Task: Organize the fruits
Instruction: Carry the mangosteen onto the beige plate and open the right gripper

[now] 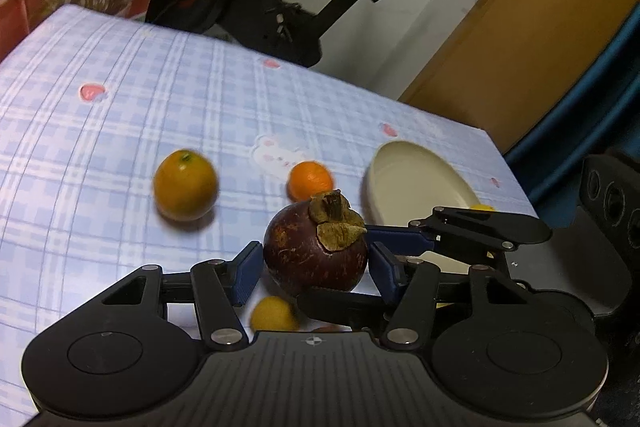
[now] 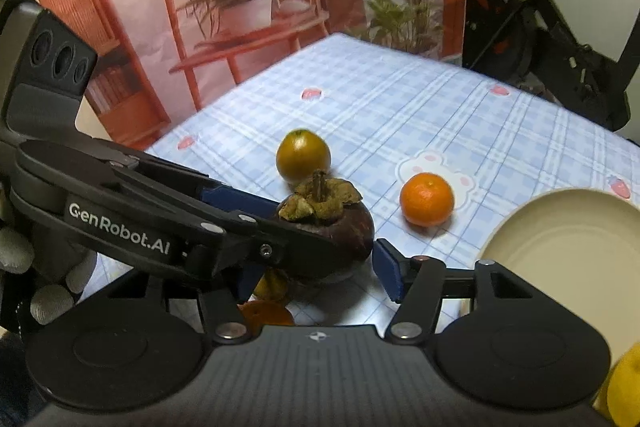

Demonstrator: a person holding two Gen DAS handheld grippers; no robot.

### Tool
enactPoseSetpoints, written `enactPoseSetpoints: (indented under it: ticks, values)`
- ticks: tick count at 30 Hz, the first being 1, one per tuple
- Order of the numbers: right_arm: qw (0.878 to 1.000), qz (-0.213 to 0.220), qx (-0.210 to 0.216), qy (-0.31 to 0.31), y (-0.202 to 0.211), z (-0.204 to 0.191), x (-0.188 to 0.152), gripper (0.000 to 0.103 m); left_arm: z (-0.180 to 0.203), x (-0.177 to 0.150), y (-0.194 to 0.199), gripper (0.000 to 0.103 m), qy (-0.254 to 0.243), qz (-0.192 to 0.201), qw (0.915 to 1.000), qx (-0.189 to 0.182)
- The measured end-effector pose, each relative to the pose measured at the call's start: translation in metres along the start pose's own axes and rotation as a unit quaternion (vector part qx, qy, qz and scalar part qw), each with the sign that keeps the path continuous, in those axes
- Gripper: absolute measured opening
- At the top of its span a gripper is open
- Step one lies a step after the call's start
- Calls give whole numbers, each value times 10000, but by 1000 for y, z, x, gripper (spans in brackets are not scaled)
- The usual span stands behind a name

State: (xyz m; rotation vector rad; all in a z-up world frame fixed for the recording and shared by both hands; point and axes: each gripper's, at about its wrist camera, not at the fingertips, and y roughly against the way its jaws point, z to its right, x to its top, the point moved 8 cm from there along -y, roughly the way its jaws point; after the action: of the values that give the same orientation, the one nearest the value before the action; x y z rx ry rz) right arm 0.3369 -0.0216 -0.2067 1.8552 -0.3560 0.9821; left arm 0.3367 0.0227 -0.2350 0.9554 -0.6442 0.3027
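A dark purple mangosteen (image 1: 312, 255) (image 2: 340, 235) with a dry brown calyx sits low over the blue checked cloth, and both grippers reach around it. My left gripper (image 1: 316, 271) has a blue pad on each side of it, with a thin gap at the right pad. In the right wrist view the left gripper's fingers (image 2: 240, 199) cross in front of and behind the fruit. My right gripper (image 2: 318, 275) brackets it the other way. Its right pad stands a sliver off the skin and its left pad is hidden.
On the cloth beyond lie a yellow-green citrus (image 1: 185, 185) (image 2: 303, 155) and an orange mandarin (image 1: 311, 180) (image 2: 427, 199). A cream plate (image 1: 416, 187) (image 2: 568, 239) lies to the right. A small yellow fruit (image 1: 273, 314) lies under the grippers. An exercise bike (image 1: 280, 7) stands past the table's far edge.
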Motion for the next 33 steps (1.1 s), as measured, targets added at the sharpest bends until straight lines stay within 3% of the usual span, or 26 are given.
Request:
enactPoseSetpoints:
  ticks: [7,16,23,33]
  values:
    - [9992,305,-243,-18,31,9,0,61,34,7,-14,61,-291,97,9995,-43]
    - [9965,470,-663,-186,62,50,-11,61,72,13,-53,61,-631,-66,9980,-79]
    - [9949,426,-878,-262,56,79,-16,61,69,23,-85,62,-607,-187,9980,67]
    - [9929,390,-1121,-80,42,97,-13,61,76,35,-94,60,-570,-53,9982,151]
